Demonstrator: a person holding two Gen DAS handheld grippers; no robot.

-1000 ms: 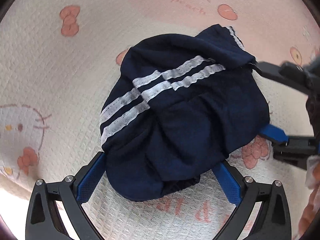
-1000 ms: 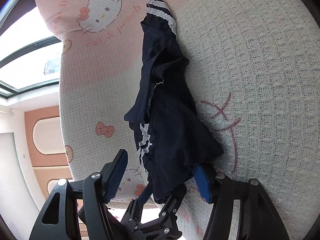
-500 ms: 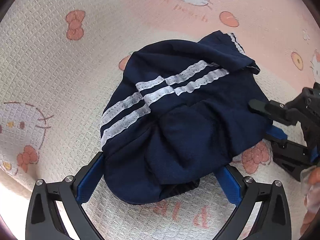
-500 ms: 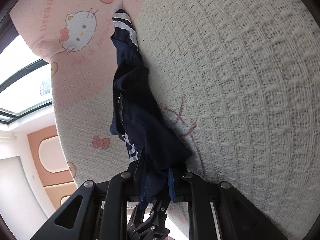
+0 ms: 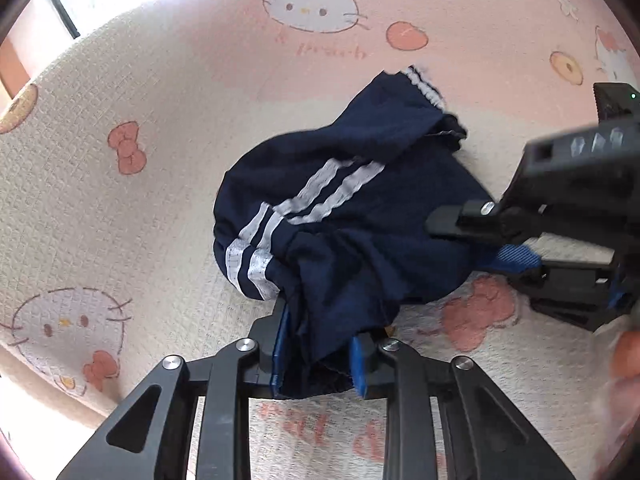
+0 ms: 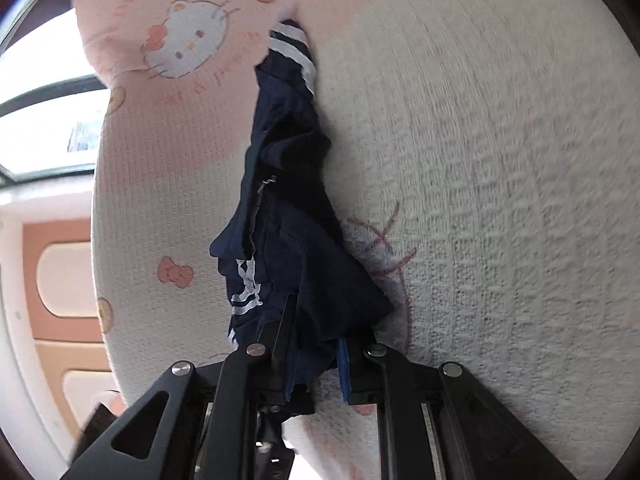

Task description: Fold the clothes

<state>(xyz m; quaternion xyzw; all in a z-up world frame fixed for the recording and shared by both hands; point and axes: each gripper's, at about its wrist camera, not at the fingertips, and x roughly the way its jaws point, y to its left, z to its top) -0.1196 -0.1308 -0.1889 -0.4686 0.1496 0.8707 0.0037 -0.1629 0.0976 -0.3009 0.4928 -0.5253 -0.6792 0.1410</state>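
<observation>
On the pink-and-cream cartoon-print waffle blanket (image 5: 120,220), the crumpled navy white-striped garment (image 5: 352,216) lies pinched at two edges, the left gripper (image 5: 318,356), its jaws just having closed, and the right gripper (image 6: 316,364) both clamping cloth, evidently to lift and spread it.

A pink-and-cream waffle blanket (image 5: 140,216) printed with cartoon cats and bows, a bright window (image 6: 44,120) beyond its edge.

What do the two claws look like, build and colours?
Both match: the left claw and right claw have matte black triangular cut-out linkage arms, silver pivot screws and ribbed blue pads inside the fingers. The right unit's black body shows a small green light. No cables or sleeves visible.
</observation>
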